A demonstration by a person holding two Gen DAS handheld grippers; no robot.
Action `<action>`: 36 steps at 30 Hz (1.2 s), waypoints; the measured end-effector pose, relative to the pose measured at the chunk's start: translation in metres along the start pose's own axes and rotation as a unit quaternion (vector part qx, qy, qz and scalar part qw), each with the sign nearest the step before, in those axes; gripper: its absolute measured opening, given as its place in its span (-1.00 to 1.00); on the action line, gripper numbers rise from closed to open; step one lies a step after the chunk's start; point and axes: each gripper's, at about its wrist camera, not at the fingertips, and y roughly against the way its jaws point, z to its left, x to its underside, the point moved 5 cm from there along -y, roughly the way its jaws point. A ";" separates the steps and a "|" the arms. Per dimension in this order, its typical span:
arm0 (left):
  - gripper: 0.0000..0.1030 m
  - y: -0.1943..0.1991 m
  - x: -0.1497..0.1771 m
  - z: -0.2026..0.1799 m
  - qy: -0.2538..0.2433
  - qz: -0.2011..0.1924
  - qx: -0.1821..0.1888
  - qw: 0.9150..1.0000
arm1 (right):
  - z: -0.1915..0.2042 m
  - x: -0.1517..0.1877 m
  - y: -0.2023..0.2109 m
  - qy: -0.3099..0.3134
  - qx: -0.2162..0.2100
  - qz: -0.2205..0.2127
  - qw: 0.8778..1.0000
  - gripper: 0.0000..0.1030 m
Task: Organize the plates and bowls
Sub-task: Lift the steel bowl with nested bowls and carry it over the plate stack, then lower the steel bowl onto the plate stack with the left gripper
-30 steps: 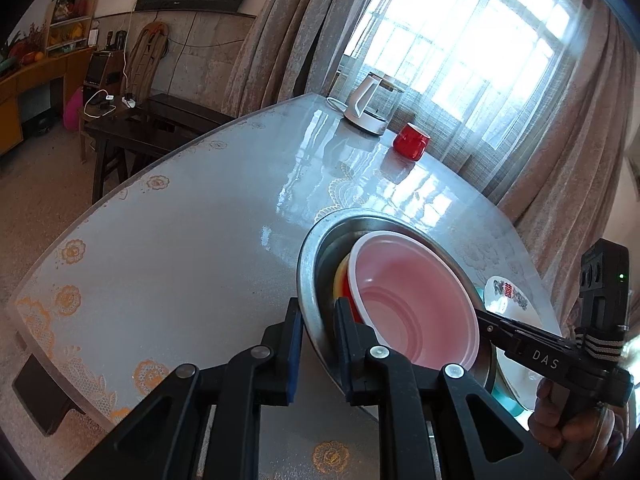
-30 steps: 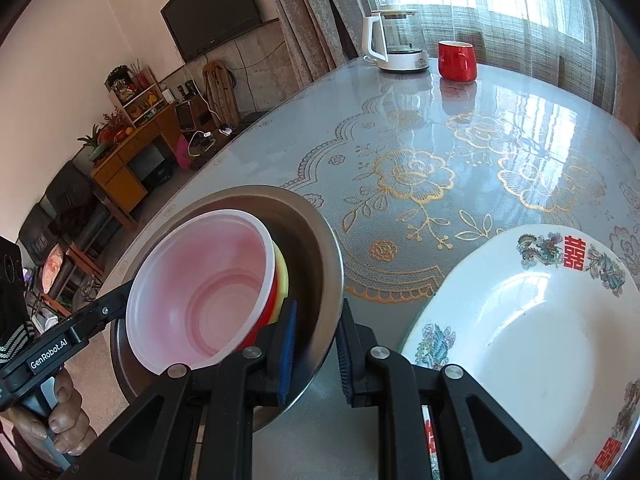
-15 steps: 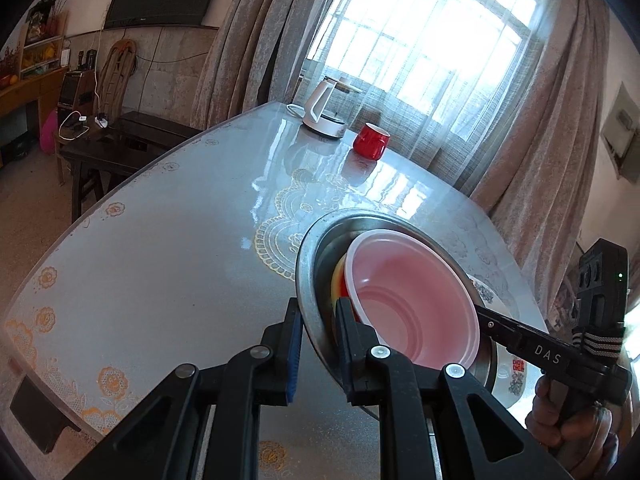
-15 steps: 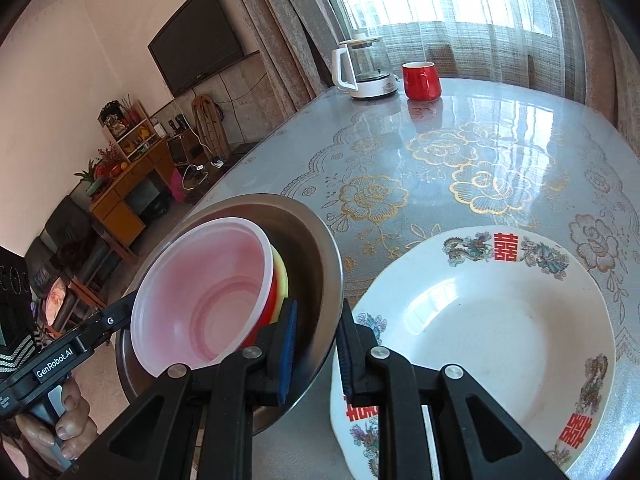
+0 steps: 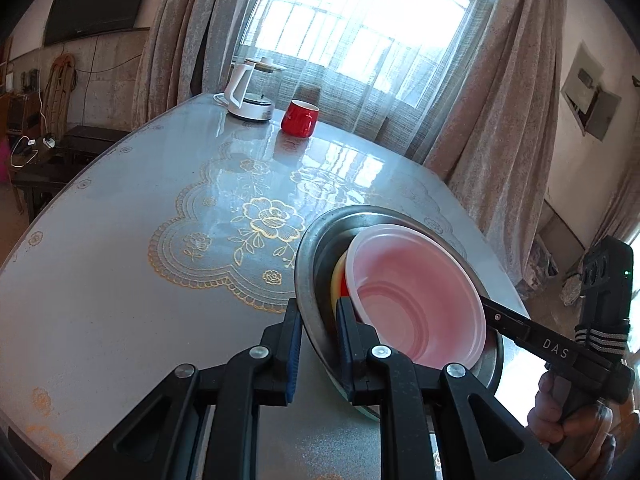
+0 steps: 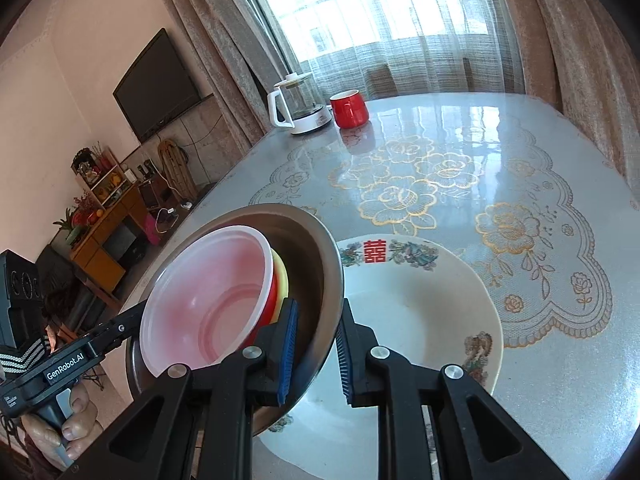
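A white electric kettle (image 6: 298,110) and a red mug (image 6: 349,108) stand side by side at the far end of a bench (image 6: 540,200) covered in gold floral cloth, before sheer-curtained windows (image 6: 400,12); a wall-mounted television (image 6: 158,84) hangs at left.

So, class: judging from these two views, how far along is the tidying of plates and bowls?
Done: pink bowl nests with red and yellow ones inside the steel basin.
In hand: left gripper and right gripper clamp its rim at opposite sides.
Left: setting it down; the patterned plate is on the table.
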 end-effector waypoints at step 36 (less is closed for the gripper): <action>-0.64 -0.062 0.024 -0.044 -0.045 0.068 0.006 0.997 | -0.079 0.016 0.004 -0.075 0.063 0.003 0.995 -0.64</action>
